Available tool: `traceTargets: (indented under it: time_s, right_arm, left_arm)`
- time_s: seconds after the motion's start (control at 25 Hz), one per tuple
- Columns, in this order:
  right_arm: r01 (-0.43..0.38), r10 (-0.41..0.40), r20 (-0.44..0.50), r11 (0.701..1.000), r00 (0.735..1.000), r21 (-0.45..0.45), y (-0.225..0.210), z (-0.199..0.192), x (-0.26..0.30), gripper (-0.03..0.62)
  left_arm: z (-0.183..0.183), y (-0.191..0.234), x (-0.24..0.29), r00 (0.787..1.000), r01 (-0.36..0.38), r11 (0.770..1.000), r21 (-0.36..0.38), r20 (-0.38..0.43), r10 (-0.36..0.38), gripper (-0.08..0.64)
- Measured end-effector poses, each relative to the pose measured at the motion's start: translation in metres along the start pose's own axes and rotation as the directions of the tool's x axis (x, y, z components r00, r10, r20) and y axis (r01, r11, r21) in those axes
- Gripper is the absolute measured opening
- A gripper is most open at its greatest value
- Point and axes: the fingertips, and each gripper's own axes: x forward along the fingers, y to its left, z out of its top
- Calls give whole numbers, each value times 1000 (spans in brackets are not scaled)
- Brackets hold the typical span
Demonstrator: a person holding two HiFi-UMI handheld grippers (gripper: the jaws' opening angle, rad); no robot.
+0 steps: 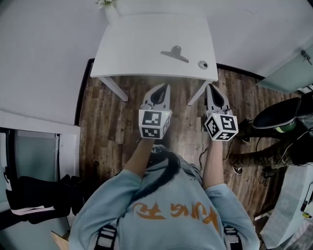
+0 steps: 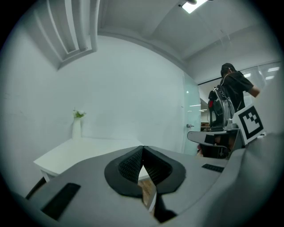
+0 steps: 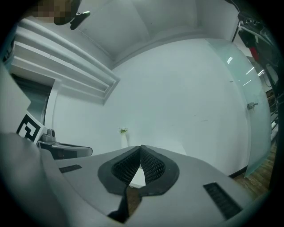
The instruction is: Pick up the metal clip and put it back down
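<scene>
L tool (image 1: pixel 165 88) and R tool (image 1: pixel 212 89) are seen closed, empty. Metal clip (image 1: pixel 174 52) is seen on worktop (image 1: pixel 132 49), 1 o'clock of L tool. Orange sweatshirt print (image 1: pixel 171 211) not legible.

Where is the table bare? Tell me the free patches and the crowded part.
The white table is bare over its left half, from the vase at the far left corner to the near edge. A strip behind the metal clip is free. Crowded: the near right corner, where clip and a small round object lie.
</scene>
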Motion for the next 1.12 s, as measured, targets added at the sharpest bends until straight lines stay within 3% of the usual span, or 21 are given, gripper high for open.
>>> traceTargets:
  time_s: [0.36,0.56,0.88,1.12]
  right_arm:
    - [-46,48,-103,999,994,17,-18,-16,183,12]
    - [-54,52,-161,999,985,-5,-25,-22,255,12]
    - [-58,48,-258,998,965,-34,-51,-37,299,12]
    - [-129,108,-308,991,945,-47,-51,-44,325,12]
  left_arm:
    - [12,115,145,996,-16,999,-46,-84,12,23]
    - [10,166,198,993,-26,996,-80,-114,17,23]
    - [-8,184,242,986,-31,988,-154,-165,5,23]
    - [-13,189,258,982,-63,981,-184,-187,29,23]
